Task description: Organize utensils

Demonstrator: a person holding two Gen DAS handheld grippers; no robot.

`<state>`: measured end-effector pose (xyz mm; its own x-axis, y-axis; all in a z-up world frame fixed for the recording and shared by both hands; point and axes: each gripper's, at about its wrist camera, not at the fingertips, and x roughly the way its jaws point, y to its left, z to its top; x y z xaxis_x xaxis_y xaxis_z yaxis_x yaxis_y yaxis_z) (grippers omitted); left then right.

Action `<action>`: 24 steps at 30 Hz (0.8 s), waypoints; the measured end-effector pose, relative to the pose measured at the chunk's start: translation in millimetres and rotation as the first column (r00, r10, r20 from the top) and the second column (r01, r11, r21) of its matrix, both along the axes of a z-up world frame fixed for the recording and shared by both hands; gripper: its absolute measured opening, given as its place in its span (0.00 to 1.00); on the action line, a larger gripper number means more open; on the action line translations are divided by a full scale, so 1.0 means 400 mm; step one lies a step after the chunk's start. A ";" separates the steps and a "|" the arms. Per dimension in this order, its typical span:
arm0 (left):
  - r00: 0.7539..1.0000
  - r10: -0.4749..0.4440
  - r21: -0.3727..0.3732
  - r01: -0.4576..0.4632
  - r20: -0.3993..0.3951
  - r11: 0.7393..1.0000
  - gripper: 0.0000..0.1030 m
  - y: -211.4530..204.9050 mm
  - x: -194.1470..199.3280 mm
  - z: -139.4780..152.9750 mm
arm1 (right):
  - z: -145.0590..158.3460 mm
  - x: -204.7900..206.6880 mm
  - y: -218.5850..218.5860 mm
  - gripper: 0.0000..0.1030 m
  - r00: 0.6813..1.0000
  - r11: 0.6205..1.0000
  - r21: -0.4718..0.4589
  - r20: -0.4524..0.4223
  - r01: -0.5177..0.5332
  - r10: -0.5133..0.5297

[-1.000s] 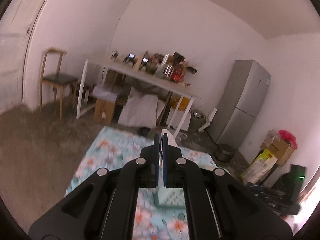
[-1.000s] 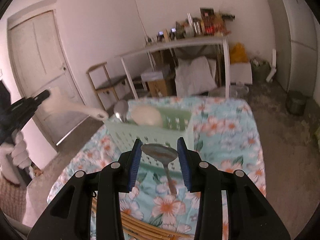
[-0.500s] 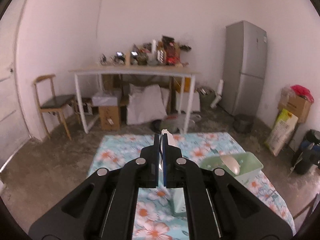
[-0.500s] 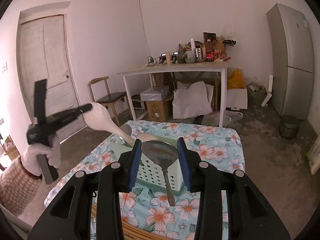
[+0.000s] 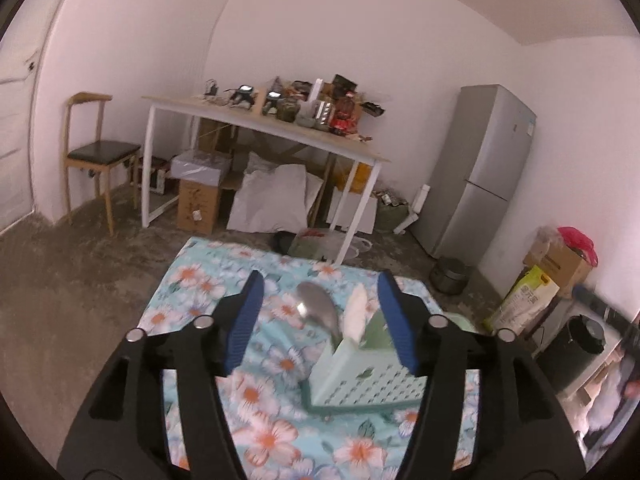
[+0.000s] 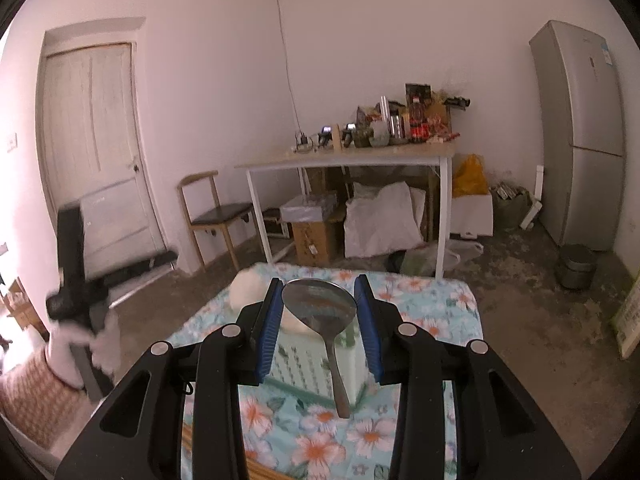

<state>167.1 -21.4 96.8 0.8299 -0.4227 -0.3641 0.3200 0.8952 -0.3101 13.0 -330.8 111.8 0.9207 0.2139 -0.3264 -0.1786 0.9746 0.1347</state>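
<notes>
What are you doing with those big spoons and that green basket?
A person is sorting utensils into the green basket on the flowery tablecloth. The left gripper is opening with nothing between its pads; a white rice paddle and a metal spoon already stand in the basket. The right gripper is shut on a metal ladle, bowl up and handle hanging down, in front of the basket.

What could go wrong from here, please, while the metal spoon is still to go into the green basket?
The right gripper holds the metal spoon only by its bowl edges, the handle hanging free, so it may swing or slip. The green basket already holds a white scoop and a metal ladle, which could block entry or tip it.
</notes>
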 end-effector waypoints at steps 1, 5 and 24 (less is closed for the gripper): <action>1.000 0.010 0.007 -0.010 -0.009 1.000 0.60 0.011 -0.007 -0.011 | 0.012 0.006 0.001 0.35 1.000 1.000 0.007 0.013 -0.006 0.006; 0.996 0.044 0.032 -0.042 -0.072 0.999 0.74 0.059 -0.052 -0.080 | 0.069 0.038 0.005 0.35 0.997 0.999 0.029 0.075 -0.028 0.026; 0.985 0.070 0.195 -0.039 -0.155 0.980 0.87 0.103 -0.227 -0.240 | -0.091 0.242 0.044 0.46 0.993 1.000 0.014 -0.117 0.012 -0.010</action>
<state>76.3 19.9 0.7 0.7738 -0.2885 -0.5639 0.2292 0.9575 -0.1754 109.6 -313.2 75.6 0.8787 0.2093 -0.4291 -0.1500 0.9743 0.1680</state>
